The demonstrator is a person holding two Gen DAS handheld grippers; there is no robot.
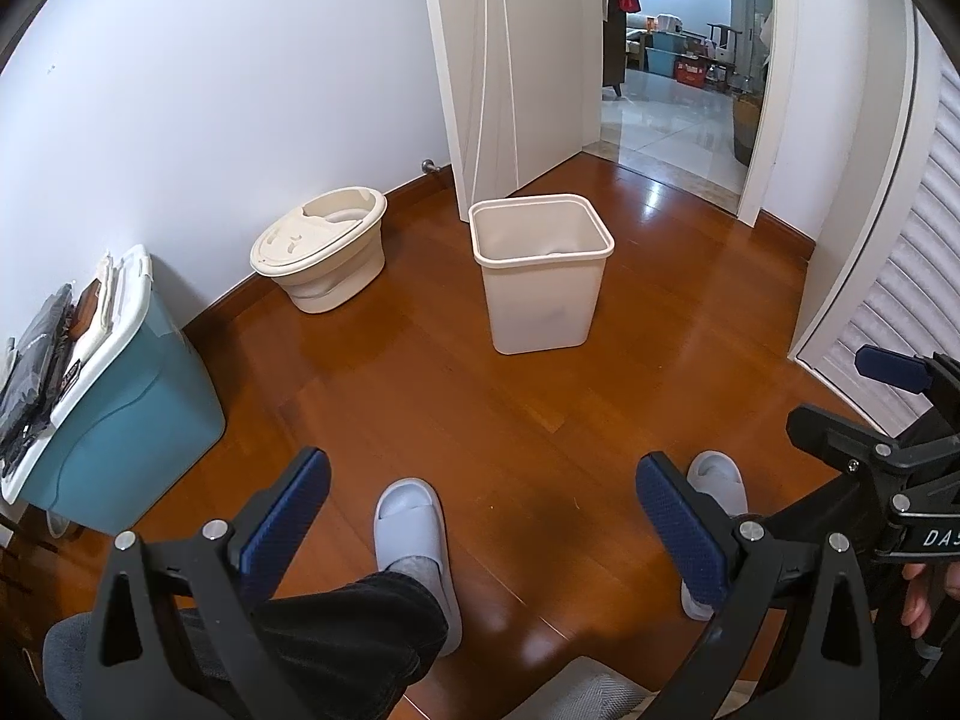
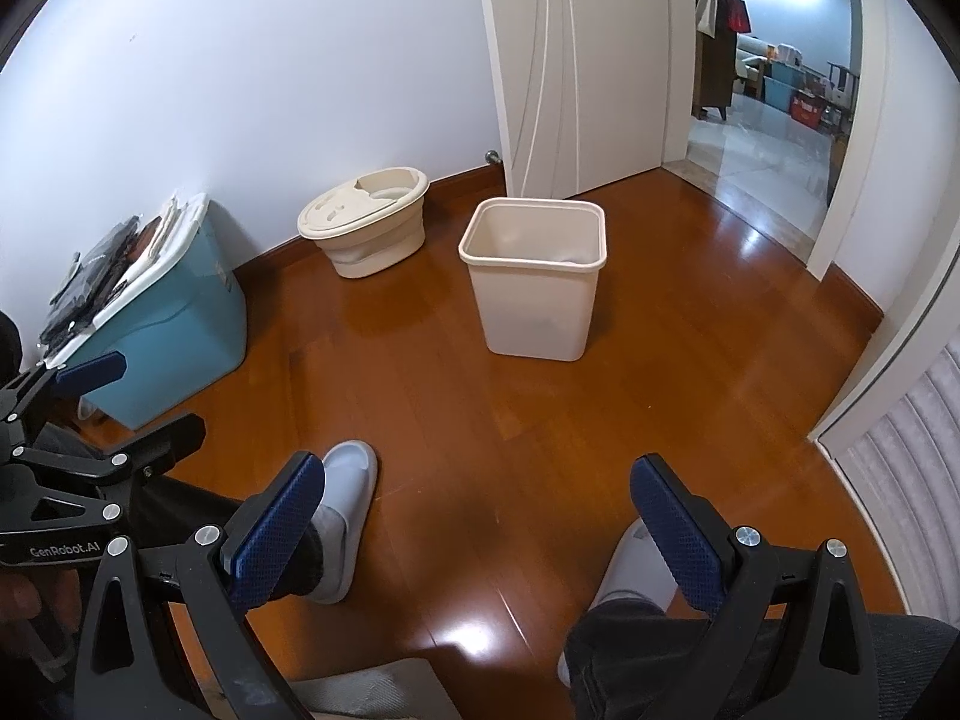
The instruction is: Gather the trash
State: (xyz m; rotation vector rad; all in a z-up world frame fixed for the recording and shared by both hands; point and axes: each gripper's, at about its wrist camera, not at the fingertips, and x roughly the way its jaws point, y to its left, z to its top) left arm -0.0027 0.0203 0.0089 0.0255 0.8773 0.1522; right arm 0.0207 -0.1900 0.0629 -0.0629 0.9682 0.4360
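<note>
Trash bin, beige squarish plastic, stands upright on glossy wooden floor near the door. Left gripper and right gripper both wide open, empty, blue textured pads.

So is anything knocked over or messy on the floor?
Nothing stands out. The beige bin stands upright on the wooden floor, the round bucket sits by the wall, and no spill or loose trash shows.

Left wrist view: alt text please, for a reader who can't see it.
An open-topped beige bin stands on a wooden floor, ahead of the open, empty left gripper. A cream bucket sits by the wall, a blue box at left, and the person's slippered feet below.
</note>
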